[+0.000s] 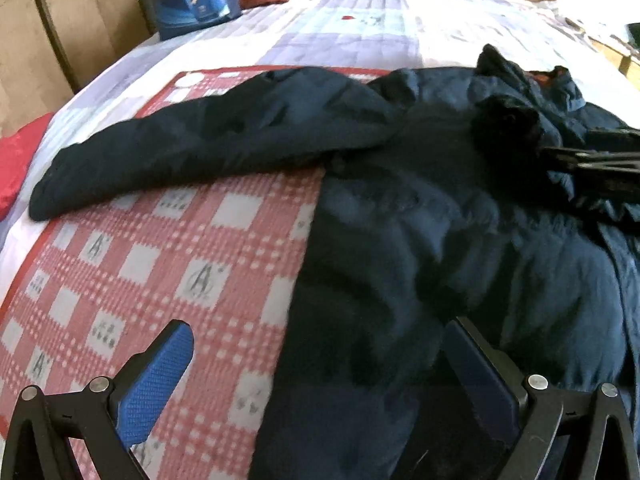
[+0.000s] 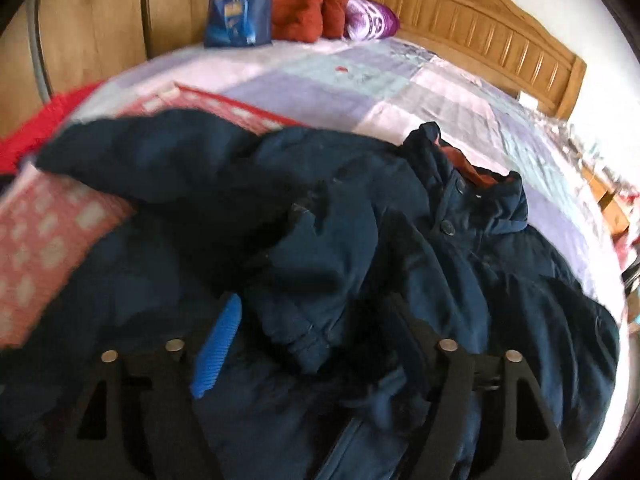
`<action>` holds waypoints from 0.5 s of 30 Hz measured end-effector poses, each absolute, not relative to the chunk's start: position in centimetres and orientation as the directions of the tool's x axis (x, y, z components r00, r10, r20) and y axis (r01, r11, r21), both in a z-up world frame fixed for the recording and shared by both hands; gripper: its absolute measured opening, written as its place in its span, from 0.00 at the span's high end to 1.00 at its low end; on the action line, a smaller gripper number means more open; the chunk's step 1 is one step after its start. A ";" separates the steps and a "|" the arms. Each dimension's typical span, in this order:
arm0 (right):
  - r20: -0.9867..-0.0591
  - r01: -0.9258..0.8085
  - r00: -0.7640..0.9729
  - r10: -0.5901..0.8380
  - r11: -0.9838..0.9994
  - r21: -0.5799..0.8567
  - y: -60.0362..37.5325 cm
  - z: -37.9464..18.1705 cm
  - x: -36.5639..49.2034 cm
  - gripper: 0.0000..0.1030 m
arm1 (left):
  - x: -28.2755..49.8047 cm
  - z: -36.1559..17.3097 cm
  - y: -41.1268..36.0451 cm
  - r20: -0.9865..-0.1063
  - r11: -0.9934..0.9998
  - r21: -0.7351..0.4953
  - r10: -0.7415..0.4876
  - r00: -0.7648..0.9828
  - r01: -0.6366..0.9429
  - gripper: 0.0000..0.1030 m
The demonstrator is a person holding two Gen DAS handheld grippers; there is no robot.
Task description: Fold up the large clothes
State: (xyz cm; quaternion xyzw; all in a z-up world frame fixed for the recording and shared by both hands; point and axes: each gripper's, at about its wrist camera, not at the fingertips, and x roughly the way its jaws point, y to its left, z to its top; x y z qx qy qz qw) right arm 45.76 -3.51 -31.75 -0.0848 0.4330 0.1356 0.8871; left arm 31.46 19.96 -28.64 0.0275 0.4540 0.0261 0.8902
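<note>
You're working over a bed (image 1: 360, 28) with a pale patchwork quilt, a wooden headboard (image 2: 480, 28) at its far end and a red-checked blanket (image 1: 160, 272) spread over the near part. The navy jacket (image 1: 420, 208) lies on the blanket, one sleeve (image 1: 192, 152) stretched toward the bed's left edge. Your left gripper (image 1: 316, 364) hovers spread wide above the jacket's hem. Your right gripper (image 2: 312, 344) has its fingers either side of a bunched cuff (image 2: 304, 344); whether they pinch it I cannot tell. A blue bag (image 2: 238, 12) and a red garment (image 2: 308, 8) sit at the bed's far left corner.
</note>
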 end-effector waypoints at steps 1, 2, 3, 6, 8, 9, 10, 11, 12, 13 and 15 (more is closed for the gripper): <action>-0.781 -0.297 0.601 0.170 0.955 -0.021 -4.2 -31.2 45.3 0.23 | 31.8 -28.5 19.7 -0.806 0.997 0.072 0.067 0.588 -0.016 0.00; -0.767 -0.271 0.619 0.170 0.963 -0.006 -5.7 -30.2 44.7 0.23 | 32.3 -28.3 19.2 -0.803 0.997 0.071 0.062 0.592 -0.008 0.00; -0.751 -0.232 0.645 0.141 0.973 -0.016 -7.4 -29.4 44.1 0.23 | 33.1 -28.0 18.5 -0.799 0.998 0.066 0.051 0.599 0.003 0.00; -0.724 -0.073 0.689 -0.042 0.989 -0.127 -12.9 -28.3 43.5 0.23 | 35.0 -27.5 16.6 -0.794 0.998 0.057 0.032 0.608 0.022 0.00; -0.731 0.029 0.665 -0.152 0.984 -0.178 -17.2 -28.5 43.6 0.23 | 36.5 -27.2 14.9 -0.794 0.998 0.042 0.010 0.608 0.039 0.00; -0.737 0.073 0.648 -0.193 0.979 -0.191 -19.2 -28.8 43.7 0.23 | 37.5 -27.0 13.9 -0.793 0.998 0.030 -0.007 0.610 0.050 0.00; -0.747 0.114 0.625 -0.227 0.973 -0.200 -21.5 -29.2 43.9 0.23 | 38.2 -26.9 12.9 -0.790 0.998 0.026 -0.016 0.613 0.059 0.00; -0.755 0.146 0.605 -0.253 0.967 -0.208 -23.3 -29.7 44.0 0.23 | 39.1 -26.7 11.7 -0.785 0.997 0.025 -0.023 0.619 0.069 0.00; -0.760 0.169 0.589 -0.273 0.962 -0.214 -24.7 -30.1 44.0 0.23 | 40.0 -26.6 10.6 -0.781 0.997 0.024 -0.031 0.624 0.079 0.00; -0.769 0.181 0.575 -0.281 0.960 -0.215 -26.0 -30.6 44.0 0.23 | 40.9 -26.4 9.4 -0.777 0.996 0.017 -0.042 0.628 0.089 0.00; -0.802 0.195 0.529 -0.278 0.959 -0.203 -28.4 -32.1 44.0 0.23 | 43.0 -26.0 6.5 -0.770 0.993 0.008 -0.069 0.635 0.117 0.00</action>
